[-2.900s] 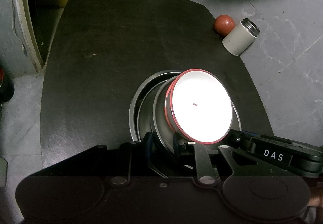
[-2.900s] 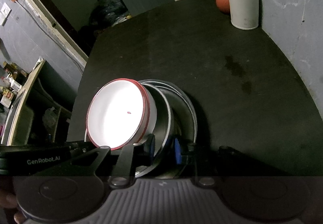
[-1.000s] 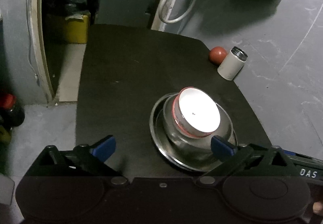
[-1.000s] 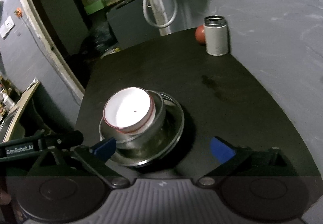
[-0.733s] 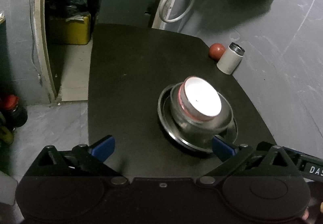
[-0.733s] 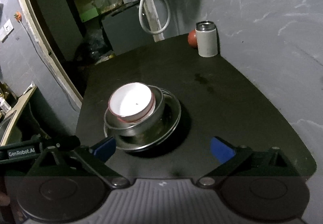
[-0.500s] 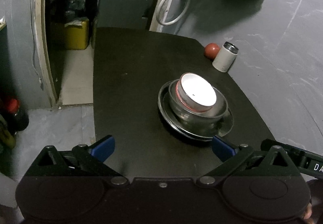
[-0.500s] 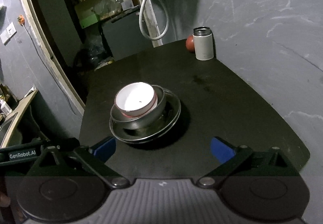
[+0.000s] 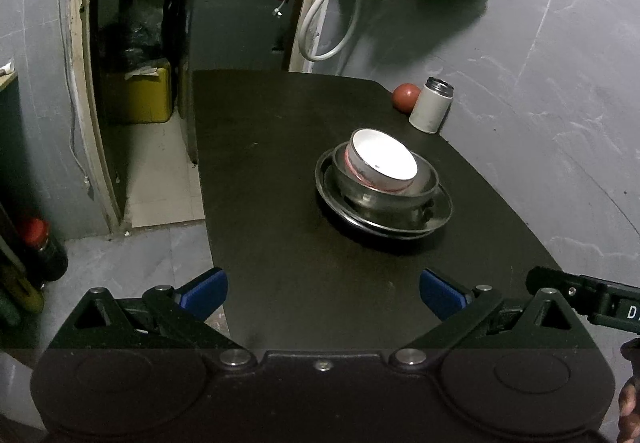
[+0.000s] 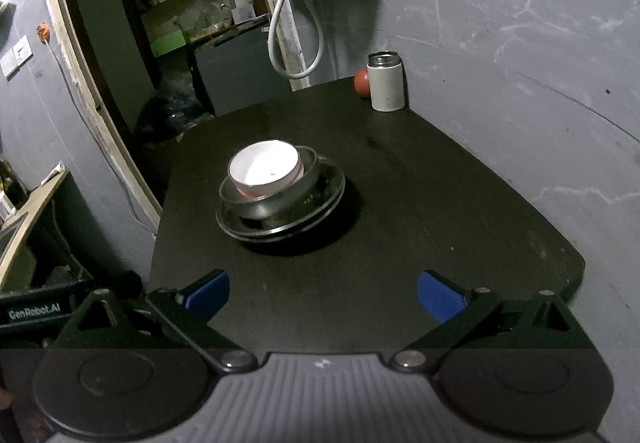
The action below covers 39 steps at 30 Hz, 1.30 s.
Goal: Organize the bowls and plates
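A white bowl with a red rim (image 9: 382, 163) (image 10: 265, 167) sits tilted inside a steel bowl (image 9: 424, 189) (image 10: 272, 203), which rests on a steel plate (image 9: 440, 217) (image 10: 332, 179) on the black table (image 9: 280, 163) (image 10: 440, 203). My left gripper (image 9: 322, 289) is open, well back from the stack near the table's front edge, with nothing between its blue-tipped fingers. My right gripper (image 10: 322, 293) is open too, empty, and equally far back from the stack.
A white steel-topped canister (image 9: 432, 111) (image 10: 386, 87) and a red ball (image 9: 405, 97) (image 10: 361, 82) stand at the table's far right corner by the grey wall. A doorway with a yellow container (image 9: 138, 95) lies left. A white hose (image 10: 296, 39) hangs behind.
Both grippers let go of the stack, opened and drew back and up from it. The nested bowls and plate now rest on the table, smaller in both views.
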{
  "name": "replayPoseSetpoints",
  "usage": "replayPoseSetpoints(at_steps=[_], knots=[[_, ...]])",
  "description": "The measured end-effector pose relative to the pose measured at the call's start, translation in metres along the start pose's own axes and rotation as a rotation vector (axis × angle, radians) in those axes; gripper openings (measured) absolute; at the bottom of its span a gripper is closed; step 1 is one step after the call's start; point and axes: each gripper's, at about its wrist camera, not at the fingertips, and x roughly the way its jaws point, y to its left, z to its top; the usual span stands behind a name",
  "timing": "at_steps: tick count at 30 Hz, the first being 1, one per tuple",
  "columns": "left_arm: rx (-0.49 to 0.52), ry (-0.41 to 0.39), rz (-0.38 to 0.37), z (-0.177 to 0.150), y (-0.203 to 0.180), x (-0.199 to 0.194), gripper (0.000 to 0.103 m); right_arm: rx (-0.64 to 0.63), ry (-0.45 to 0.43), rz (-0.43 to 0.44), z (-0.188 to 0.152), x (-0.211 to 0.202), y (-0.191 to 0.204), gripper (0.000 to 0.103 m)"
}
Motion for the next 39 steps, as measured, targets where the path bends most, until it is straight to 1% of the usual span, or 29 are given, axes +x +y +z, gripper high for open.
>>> replayPoseSetpoints(at_steps=[5, 14, 25, 30, 39], knots=[[0.003, -0.018, -0.001, -0.01, 0.004, -0.007, 0.102, -0.002, -0.021, -0.015, -0.009, -0.008, -0.001, 0.103], [0.049, -0.041, -0.013, -0.018, 0.003, -0.013, 0.102, -0.007, -0.033, -0.036, -0.02, -0.017, -0.005, 0.103], [0.063, -0.031, -0.024, -0.022, 0.006, -0.014, 0.102, -0.027, -0.007, -0.055, -0.025, -0.019, -0.004, 0.103], [0.059, -0.022, -0.029, -0.024, 0.009, -0.013, 0.102, -0.032, -0.008, -0.061, -0.025, -0.019, -0.004, 0.103], [0.055, -0.028, -0.034, -0.023, 0.014, -0.012, 0.102, -0.043, -0.011, -0.064, -0.023, -0.018, -0.001, 0.103]])
